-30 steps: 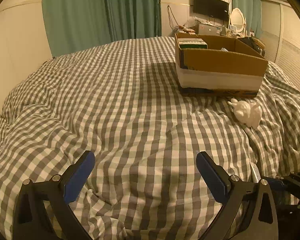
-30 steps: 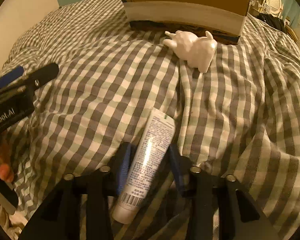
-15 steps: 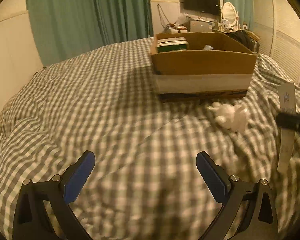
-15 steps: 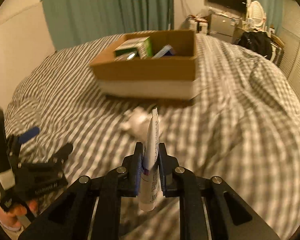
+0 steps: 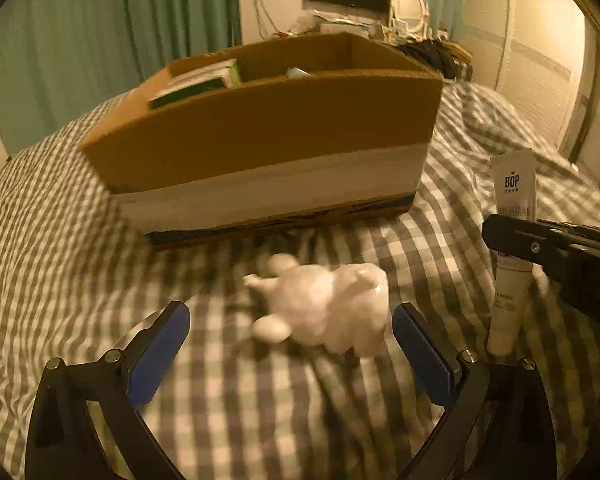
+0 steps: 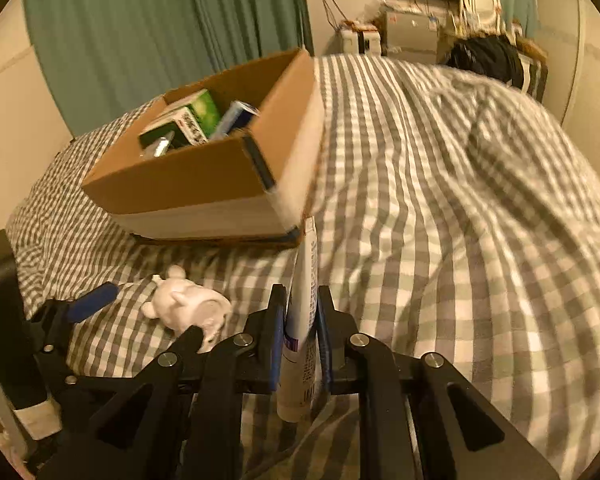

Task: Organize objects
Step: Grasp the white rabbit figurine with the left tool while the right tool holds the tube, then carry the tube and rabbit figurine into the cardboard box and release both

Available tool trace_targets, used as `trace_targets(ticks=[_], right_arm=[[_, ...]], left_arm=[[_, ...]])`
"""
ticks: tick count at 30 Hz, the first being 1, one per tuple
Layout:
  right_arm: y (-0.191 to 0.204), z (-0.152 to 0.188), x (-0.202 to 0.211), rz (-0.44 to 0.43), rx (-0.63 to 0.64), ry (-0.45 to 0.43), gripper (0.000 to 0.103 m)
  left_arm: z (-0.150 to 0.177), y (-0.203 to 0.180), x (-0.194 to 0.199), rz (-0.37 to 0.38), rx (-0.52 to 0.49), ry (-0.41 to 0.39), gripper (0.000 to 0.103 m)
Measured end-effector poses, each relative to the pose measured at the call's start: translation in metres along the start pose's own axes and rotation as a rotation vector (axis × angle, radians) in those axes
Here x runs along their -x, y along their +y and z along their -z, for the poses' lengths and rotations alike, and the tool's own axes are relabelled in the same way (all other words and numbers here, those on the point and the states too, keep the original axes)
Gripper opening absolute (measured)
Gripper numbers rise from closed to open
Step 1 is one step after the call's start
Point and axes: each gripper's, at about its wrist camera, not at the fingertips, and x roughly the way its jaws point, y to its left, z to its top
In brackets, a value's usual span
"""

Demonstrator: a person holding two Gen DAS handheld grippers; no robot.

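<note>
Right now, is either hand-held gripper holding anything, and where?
The right hand-held gripper clamps a white squeeze tube around its lower middle. The left hand-held gripper is open, holding nothing.

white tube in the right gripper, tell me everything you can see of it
The white tube is a soft squeeze tube, plastic by its look, with a flat crimped end up and its round end down. It reads "BOP" near the top, with a purple band and small print lower. It stands roughly upright, clamped mid-body in the right gripper, clear of the checked bedding, near the cardboard box corner.
</note>
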Motion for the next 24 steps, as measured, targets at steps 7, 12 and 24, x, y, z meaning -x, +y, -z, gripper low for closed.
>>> trace_targets(ticks=[7, 12, 24], right_arm=[[0.001, 0.004, 0.001, -0.023, 0.010, -0.002, 0.014], [0.001, 0.006, 0.002, -0.024, 0.004, -0.006, 0.014], [0.041, -0.003, 0.060, -0.049, 0.096, -0.116, 0.014]], left_arm=[[-0.006, -0.004, -0.024, 0.005, -0.015, 0.021, 0.098], [-0.009, 0.002, -0.021, 0.080, -0.007, 0.028, 0.080], [-0.026, 0.023, 0.068, 0.062, -0.019, -0.087, 0.079]])
